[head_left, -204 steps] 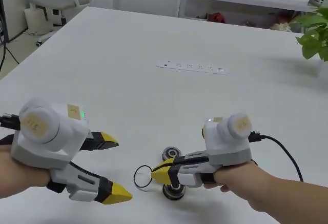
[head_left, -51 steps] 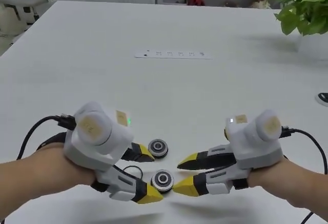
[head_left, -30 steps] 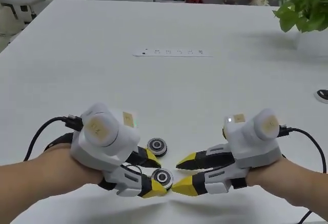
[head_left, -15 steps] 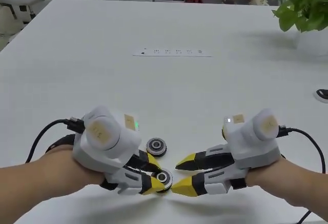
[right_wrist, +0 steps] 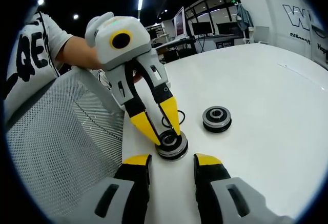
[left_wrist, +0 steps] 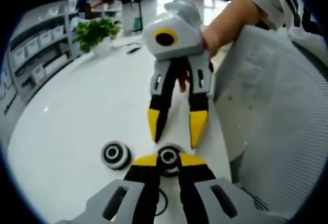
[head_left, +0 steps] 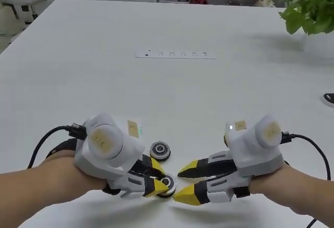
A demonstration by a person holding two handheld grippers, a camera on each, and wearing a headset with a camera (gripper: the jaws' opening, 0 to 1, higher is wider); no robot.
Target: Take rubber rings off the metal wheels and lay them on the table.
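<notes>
Two metal wheels lie on the white desk [head_left: 209,97] near its front edge. The near wheel [right_wrist: 171,144] sits between the yellow tips of the left gripper [head_left: 159,178], whose jaws have closed against its opposite sides; in the head view most of this wheel is covered by those tips. The far wheel [head_left: 159,150] lies flat just beside it, untouched, and shows a dark outer band, though whether that band is rubber cannot be made out. One thin black rubber ring [right_wrist: 180,114] lies loose on the desk behind the left gripper's jaws, partly hidden by them in the right gripper view and covered by the gripper body in the head view. Opposite, the right gripper [head_left: 178,186] points at the near wheel with its jaws spread apart and nothing between them, the tips just short of the wheel. Both hands are cut off at the lower frame edge. A black cable [head_left: 47,139] trails from the left gripper. Farther back lie a white power strip [head_left: 176,55] and, at the corner, a leafy plant [head_left: 308,3], cropped.
</notes>
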